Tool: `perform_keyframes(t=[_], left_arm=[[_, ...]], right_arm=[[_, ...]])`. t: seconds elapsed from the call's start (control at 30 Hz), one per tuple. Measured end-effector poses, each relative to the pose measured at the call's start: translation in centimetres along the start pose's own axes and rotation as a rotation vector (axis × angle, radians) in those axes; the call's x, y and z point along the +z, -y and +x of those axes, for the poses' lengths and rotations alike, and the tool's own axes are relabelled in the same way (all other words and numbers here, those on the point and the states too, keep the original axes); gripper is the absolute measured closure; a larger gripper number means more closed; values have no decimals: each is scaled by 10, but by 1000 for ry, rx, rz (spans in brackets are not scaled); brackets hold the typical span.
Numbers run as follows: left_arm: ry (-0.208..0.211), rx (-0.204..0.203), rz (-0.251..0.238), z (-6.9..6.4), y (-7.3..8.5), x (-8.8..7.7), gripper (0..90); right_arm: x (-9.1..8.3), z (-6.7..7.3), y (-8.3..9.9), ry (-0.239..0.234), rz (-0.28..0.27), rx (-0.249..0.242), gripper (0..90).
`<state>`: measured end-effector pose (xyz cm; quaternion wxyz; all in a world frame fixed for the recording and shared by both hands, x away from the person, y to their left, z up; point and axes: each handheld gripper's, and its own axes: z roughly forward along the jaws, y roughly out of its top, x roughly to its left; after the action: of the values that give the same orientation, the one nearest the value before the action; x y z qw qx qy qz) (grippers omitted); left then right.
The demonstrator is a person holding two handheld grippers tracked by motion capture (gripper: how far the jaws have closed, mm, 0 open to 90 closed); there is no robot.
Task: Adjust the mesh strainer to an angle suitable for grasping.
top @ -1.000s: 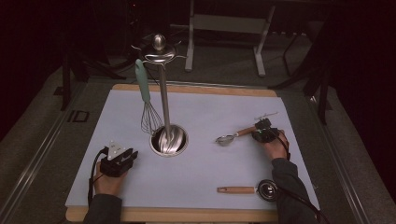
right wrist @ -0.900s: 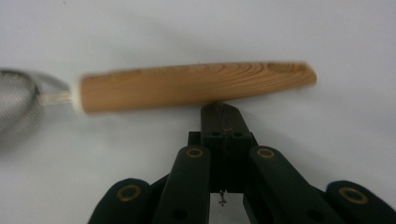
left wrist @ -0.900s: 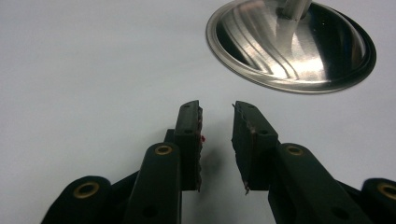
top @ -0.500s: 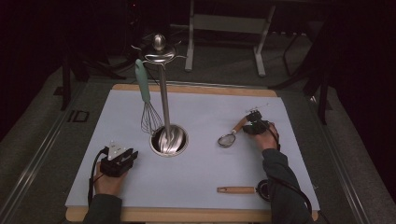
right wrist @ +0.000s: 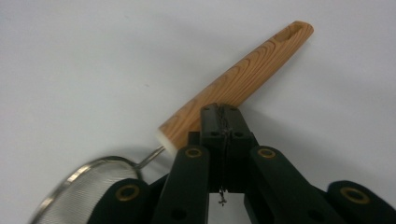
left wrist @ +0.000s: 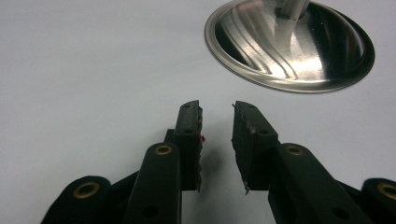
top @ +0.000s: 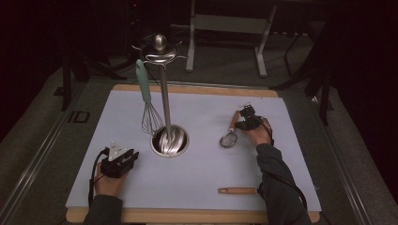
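High view overhead, tongs views close — sharing the mat (top: pixel 206 164)

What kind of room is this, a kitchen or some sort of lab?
Probably a lab or recording studio, not a kitchen: a pale mat on a wooden table in a dark room, a steel utensil stand, and a person working a black hand-held gripper instead of bare fingers.

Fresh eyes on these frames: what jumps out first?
The tall steel utensil stand rises mid-mat from its shiny round base, with a teal-handled whisk hanging on its left. To its right, the right gripper sits at the wooden handle of a small mesh strainer, jaws closed together beside the handle. The left gripper rests open near the mat's front left, nothing between its jaws.
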<state>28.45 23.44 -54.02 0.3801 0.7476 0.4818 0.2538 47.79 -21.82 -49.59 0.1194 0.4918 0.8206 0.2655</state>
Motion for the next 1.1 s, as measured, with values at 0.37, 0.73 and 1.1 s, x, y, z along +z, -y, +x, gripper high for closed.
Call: perform_keyframes(t=[0.37,0.73,1.1], left_arm=[[0,1,0,0,0,0,722],[0,4,0,0,0,0,722],[0,4,0,0,0,0,719]], right_arm=[[1,-1,-6,-91,-29,90,675],[0,-2,-8,-152,-73,174,607],[6,-1,-5,-140,-60,198,605]])
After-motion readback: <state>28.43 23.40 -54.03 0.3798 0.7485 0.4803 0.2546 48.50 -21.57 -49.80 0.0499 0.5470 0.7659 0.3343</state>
